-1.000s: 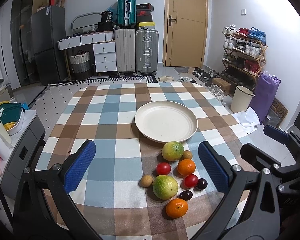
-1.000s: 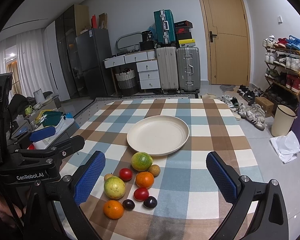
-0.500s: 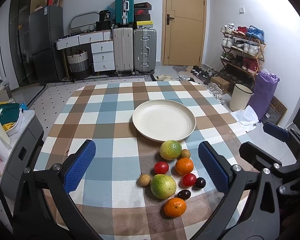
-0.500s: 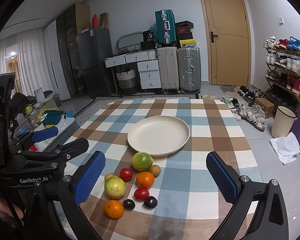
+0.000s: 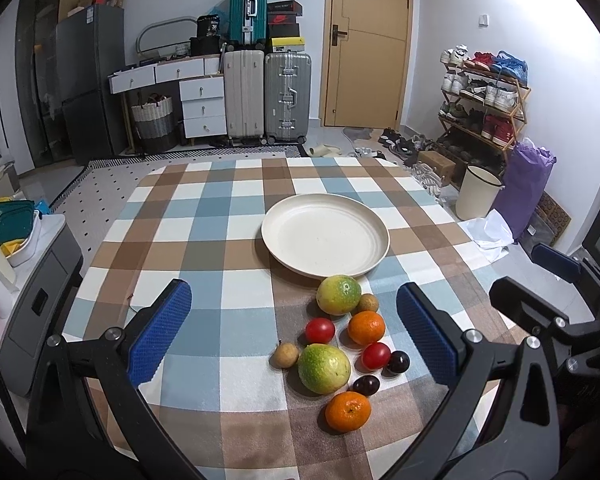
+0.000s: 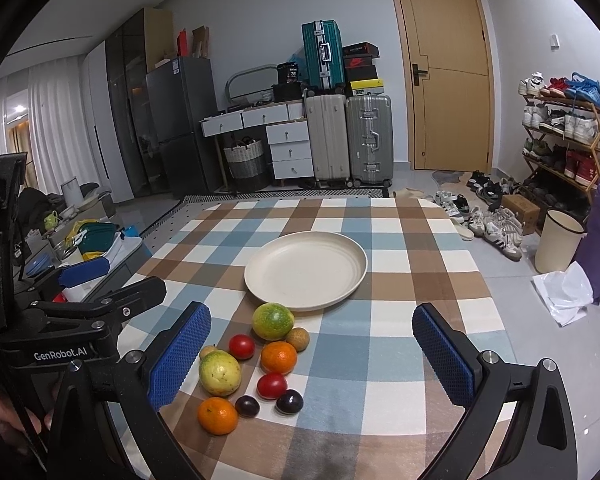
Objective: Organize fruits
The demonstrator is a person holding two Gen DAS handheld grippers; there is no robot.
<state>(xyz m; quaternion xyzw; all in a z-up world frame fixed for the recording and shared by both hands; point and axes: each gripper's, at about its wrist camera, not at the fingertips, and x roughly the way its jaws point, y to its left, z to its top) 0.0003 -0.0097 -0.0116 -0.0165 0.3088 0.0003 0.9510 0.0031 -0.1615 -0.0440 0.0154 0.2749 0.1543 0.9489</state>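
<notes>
both tools gape wide and empty: left tool (image 5: pixel 294 334), right tool (image 6: pixel 312 354). 10 fruits (image 5: pixel 342 350) cluster at lower centre, below the plate (image 5: pixel 325 235).

The surface (image 5: pixel 204 240) runs off the bottom edge in both views. In the right wrist view, the left claw (image 6: pixel 112 300) hides the surface's near-left corner, and the small brown fruit (image 6: pixel 207 351) sits partly behind the yellow-green fruit (image 6: pixel 219 373).

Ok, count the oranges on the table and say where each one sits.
2. One orange sits mid-cluster, just below the small brown fruit. The other orange lies at the near end, closest to the cameras. None seems hidden.
</notes>
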